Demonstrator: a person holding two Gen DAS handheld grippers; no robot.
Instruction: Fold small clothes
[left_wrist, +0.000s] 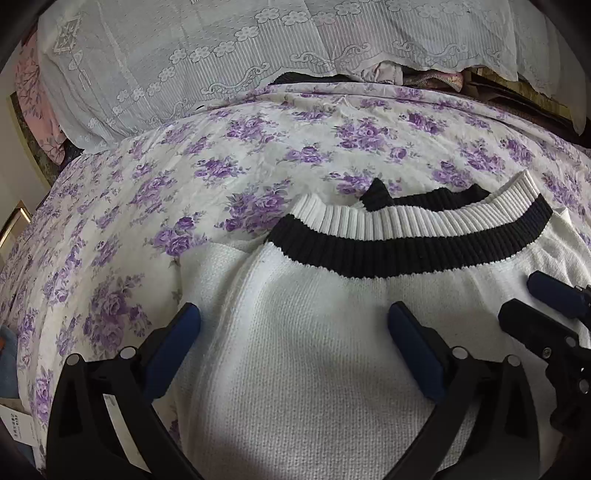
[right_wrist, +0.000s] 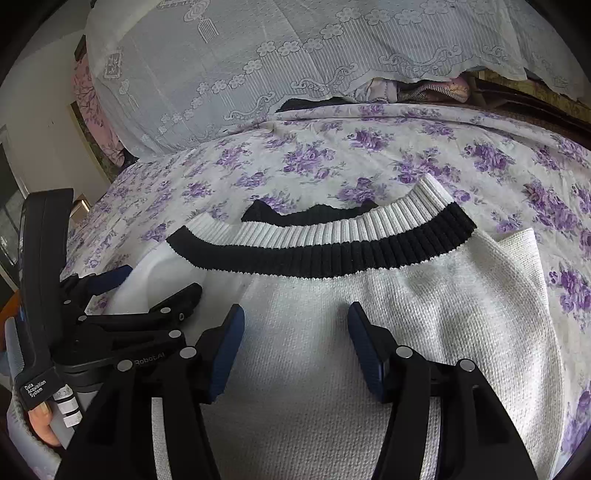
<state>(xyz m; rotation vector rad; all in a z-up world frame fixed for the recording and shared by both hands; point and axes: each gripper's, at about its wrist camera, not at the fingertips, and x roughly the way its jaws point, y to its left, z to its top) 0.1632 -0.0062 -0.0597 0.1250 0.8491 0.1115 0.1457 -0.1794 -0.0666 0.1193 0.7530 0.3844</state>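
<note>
On a floral bedspread (left_wrist: 155, 206) we hover both grippers, left (left_wrist: 295, 325) and right (right_wrist: 295, 321), jaws spread, over the white sweater (right_wrist: 424, 295); a careless nudge could undo its fold.

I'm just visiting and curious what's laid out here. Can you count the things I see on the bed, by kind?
Knitted white sweater with black and white ribbed band: 1
Floral purple bedsheet: 1
White lace cover over the pile at the far end: 1
Handheld grippers, left gripper and right gripper, both open above the sweater: 2
Total: 5
</note>
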